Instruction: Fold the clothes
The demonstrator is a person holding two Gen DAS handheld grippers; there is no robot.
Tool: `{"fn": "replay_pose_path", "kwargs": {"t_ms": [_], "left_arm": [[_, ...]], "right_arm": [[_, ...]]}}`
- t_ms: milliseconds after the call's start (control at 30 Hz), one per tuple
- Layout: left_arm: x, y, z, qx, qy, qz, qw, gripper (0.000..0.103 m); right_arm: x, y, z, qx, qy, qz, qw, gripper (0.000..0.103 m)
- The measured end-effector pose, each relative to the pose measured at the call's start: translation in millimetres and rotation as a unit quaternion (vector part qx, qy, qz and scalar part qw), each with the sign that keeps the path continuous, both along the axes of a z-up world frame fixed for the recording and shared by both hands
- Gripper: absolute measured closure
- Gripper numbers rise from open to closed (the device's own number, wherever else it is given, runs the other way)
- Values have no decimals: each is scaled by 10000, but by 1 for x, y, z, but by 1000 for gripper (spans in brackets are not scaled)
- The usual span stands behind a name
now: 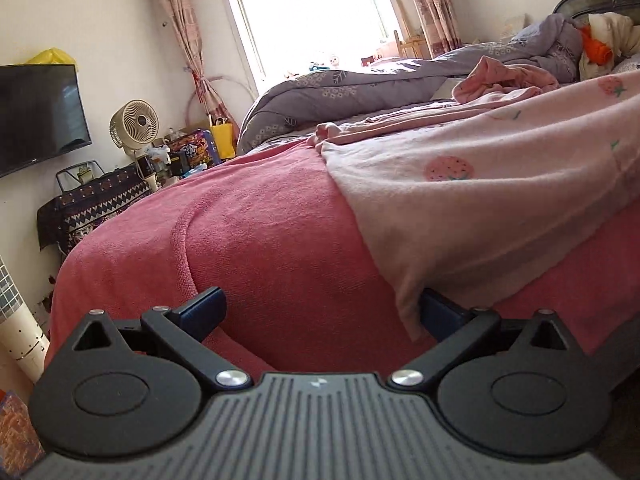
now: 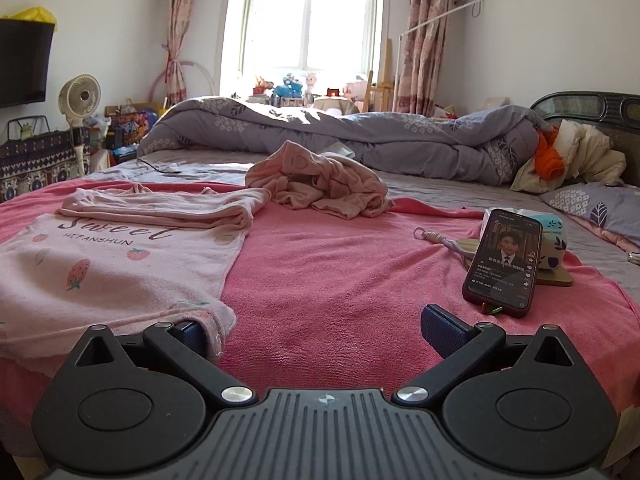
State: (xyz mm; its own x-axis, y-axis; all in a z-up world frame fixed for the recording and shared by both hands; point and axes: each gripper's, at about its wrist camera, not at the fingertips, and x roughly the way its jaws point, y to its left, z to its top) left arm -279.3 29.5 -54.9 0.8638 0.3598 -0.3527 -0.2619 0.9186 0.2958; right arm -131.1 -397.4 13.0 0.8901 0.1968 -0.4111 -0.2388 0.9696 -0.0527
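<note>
A soft pink T-shirt with strawberry pictures [image 2: 108,264] is spread flat on a fuzzy red-pink blanket [image 2: 340,280] that covers the near side of the bed. The word "Sweet" is printed on the shirt, and its top part is folded over.

The left gripper [image 1: 320,314] is held low at the edge of the blanket. Its 2 jaws are wide open and nothing is held. The shirt's bottom corner hangs down over the right jaw, but it is not pinched.

The right gripper [image 2: 316,330] is also held low at the blanket's edge. Its jaws are wide open too, with nothing between them. The shirt's other bottom corner lies over the left jaw.

A crumpled pink piece of clothing [image 2: 320,188] is seen behind the shirt, near the far edge of the blanket. A phone in a dark red case [image 2: 504,262] is propped up on the blanket, well to the right of the shirt. A rolled grey-purple quilt [image 2: 360,136] lies across the bed behind the blanket.
</note>
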Motion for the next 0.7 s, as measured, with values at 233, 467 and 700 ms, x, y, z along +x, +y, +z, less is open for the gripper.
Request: {"fn": "replay_pose_path", "kwargs": {"t_ms": [233, 467, 700], "left_arm": [[-12, 4, 12, 90, -456, 312, 9984, 0], [-2, -14, -12, 528, 140, -188, 9983, 0], [-2, -9, -3, 516, -291, 287, 9978, 0]], "right_arm": [[-4, 2, -1, -42, -7, 44, 10000, 0], [-3, 0, -2, 21, 40, -1, 10000, 0], [-4, -1, -4, 34, 47, -8, 10000, 0]]}}
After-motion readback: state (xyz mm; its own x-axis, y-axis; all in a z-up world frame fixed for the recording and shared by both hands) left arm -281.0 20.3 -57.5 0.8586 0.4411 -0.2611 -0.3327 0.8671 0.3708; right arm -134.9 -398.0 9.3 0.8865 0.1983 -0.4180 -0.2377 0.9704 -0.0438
